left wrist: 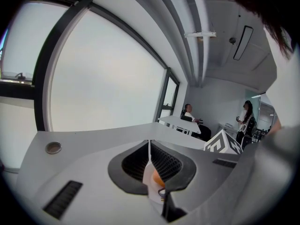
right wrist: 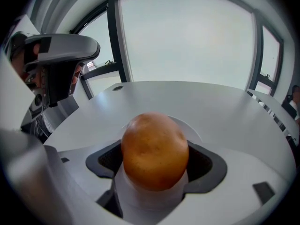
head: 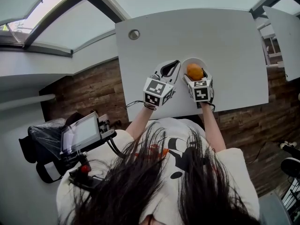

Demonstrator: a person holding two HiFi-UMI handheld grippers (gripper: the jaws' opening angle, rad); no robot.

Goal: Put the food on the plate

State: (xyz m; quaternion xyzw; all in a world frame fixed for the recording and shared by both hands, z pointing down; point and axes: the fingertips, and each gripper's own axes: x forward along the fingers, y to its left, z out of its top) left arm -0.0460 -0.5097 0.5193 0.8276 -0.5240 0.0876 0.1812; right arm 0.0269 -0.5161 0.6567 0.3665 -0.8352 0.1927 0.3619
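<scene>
Currently right gripper (head: 196, 77) clamps orange-brown food (right wrist: 154, 149) over plate (head: 198, 60) (white); left gripper (left wrist: 153, 167) pinches plate rim.

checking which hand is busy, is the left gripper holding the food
No, the orange food sits gripped between the jaws of the right gripper.
</scene>
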